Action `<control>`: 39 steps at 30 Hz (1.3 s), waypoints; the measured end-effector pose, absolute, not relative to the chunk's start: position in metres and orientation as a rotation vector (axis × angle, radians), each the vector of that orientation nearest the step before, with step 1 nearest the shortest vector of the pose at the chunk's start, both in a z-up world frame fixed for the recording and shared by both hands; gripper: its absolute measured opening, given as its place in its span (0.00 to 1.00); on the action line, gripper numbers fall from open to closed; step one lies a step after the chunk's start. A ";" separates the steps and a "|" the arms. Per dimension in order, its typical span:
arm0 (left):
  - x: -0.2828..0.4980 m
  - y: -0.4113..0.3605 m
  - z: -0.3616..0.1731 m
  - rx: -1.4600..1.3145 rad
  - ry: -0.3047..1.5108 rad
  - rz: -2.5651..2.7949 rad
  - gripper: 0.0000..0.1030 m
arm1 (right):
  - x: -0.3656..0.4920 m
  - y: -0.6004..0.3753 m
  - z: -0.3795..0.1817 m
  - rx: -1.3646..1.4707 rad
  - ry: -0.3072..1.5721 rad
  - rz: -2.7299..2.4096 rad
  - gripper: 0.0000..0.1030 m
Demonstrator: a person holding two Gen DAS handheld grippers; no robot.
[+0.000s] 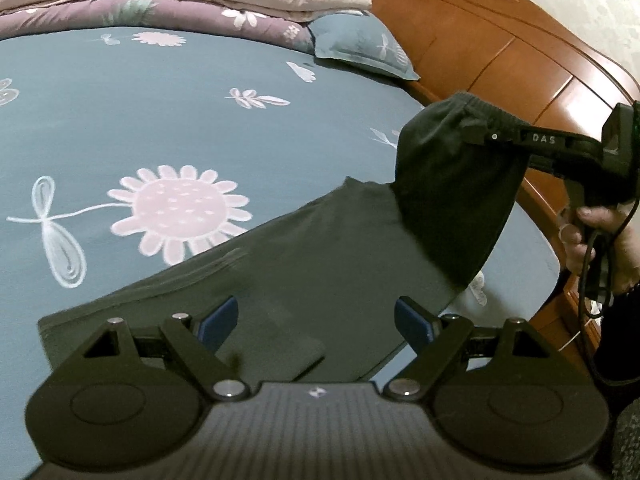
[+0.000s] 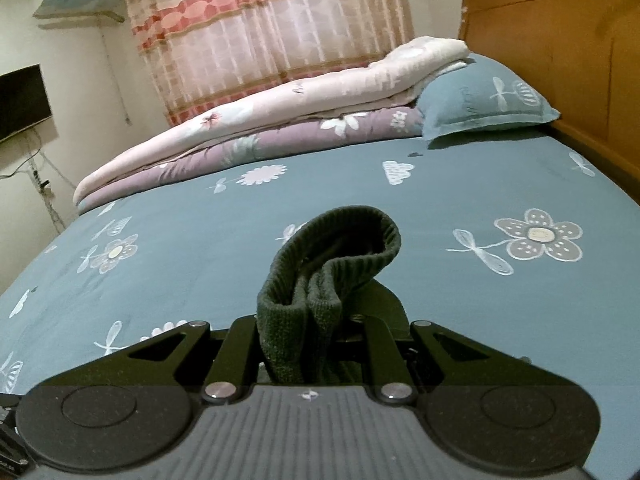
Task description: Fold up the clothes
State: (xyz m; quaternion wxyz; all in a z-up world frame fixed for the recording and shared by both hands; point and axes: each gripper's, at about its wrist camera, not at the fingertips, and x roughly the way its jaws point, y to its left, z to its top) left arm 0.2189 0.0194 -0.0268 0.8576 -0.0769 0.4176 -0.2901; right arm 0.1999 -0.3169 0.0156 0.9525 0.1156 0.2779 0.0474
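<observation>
The room was a bedroom: a bed [image 1: 168,128] with a teal flowered sheet filled both views, with folded quilts [image 2: 256,128] and a pillow [image 2: 480,100] at the upper part of the frame, a wooden headboard [image 2: 560,40] at the upper right, and a striped curtain [image 2: 264,28] behind.

In the right wrist view, the right gripper [image 2: 316,344] had its jaws narrow and closed on a ribbed edge of the dark green garment [image 1: 304,256]. This edge [image 2: 332,264] stood up between the jaws, in the lower middle of the frame, and curled over above them. In the left wrist view the same gripper came in from the right edge, held by a hand [image 1: 592,236], and it lifted one end of the garment above the sheet at the middle right of the frame.

The left gripper [image 1: 316,324] had its jaws wide apart and held nothing. Its blue pads [image 1: 220,320] were above the flat part of the garment, at the lower middle of the frame; I could not tell if they touched the cloth.

The rest of the garment lay spread on the sheet, from the lower left of the frame up to the lifted end.

As a judgement, a fold was in progress: one end was raised, maybe to be carried over the flat part. The garment was not yet a neat folded packet, so laying down this end and probably more folding were left. How many folds it already had, the pictures did not show.
</observation>
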 end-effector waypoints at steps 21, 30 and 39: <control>0.177 0.101 -0.031 -0.296 0.852 -0.376 0.83 | 0.210 -0.216 0.037 0.136 0.587 0.419 0.16; 0.166 0.127 -0.030 -0.347 0.829 -0.293 0.83 | 0.212 -0.158 0.031 0.033 0.620 0.550 0.16; 0.164 0.133 -0.032 -0.361 0.819 -0.258 0.83 | 0.197 -0.116 0.033 -0.136 0.574 0.619 0.16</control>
